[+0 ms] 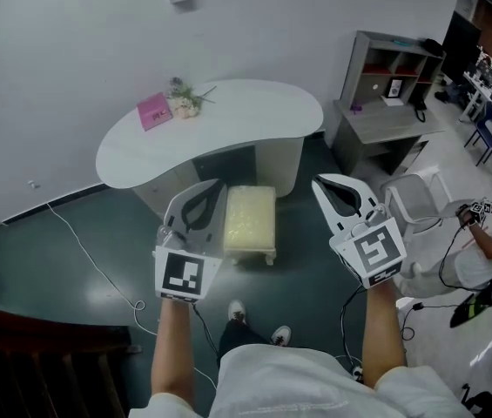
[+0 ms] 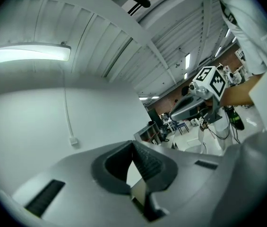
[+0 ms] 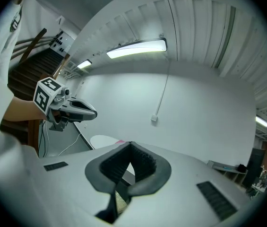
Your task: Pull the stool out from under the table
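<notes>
The stool (image 1: 250, 220), with a cream cushion and pale legs, stands on the dark floor at the front of the white curved table (image 1: 228, 124); its far end lies at the table's edge. My left gripper (image 1: 213, 184) is raised just left of the stool and shut, with nothing in it. My right gripper (image 1: 320, 181) is raised to the stool's right, also shut and empty. In the left gripper view the jaws (image 2: 134, 143) meet, with the right gripper (image 2: 190, 105) beyond. In the right gripper view the jaws (image 3: 131, 144) meet; the left gripper (image 3: 76, 110) shows at the left.
A pink book (image 1: 153, 111) and a small bunch of flowers (image 1: 185, 103) lie on the tabletop. A grey shelf desk (image 1: 385, 103) and a white chair (image 1: 415, 200) stand to the right. A white cable (image 1: 89, 259) runs across the floor at the left. Another person's arm (image 1: 489, 233) shows at the far right.
</notes>
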Motion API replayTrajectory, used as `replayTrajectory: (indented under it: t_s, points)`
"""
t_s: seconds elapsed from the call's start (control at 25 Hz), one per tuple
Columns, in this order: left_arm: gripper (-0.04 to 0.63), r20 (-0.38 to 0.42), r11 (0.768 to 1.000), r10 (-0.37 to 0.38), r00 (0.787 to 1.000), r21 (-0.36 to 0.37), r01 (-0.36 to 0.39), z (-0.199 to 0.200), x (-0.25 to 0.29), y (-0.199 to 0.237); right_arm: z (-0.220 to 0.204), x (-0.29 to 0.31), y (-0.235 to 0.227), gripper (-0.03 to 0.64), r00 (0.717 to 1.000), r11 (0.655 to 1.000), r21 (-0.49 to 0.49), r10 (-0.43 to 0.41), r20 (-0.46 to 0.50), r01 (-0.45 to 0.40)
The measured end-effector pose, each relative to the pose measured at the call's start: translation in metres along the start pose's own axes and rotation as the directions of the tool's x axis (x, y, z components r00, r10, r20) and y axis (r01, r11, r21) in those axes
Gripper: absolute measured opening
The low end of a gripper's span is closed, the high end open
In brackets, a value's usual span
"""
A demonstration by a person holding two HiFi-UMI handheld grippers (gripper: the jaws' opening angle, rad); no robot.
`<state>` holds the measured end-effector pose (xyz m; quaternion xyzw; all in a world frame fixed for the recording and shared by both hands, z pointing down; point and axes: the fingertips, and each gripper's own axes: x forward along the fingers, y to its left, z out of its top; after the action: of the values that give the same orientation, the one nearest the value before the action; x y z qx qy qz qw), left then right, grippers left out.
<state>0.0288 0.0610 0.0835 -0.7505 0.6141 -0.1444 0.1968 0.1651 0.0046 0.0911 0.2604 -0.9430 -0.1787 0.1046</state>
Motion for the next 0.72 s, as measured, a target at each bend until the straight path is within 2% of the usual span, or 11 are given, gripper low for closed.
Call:
replayTrajectory:
  t_s: [0.72]
  points:
    - [0.018,-0.036,1.0,-0.004,0.999,0.003,0.004,-0.009,-0.007,-0.002,-0.01,0.003,0.005,0.015,0.999,1.0,-0.005,-0.018,-0.032,0.018]
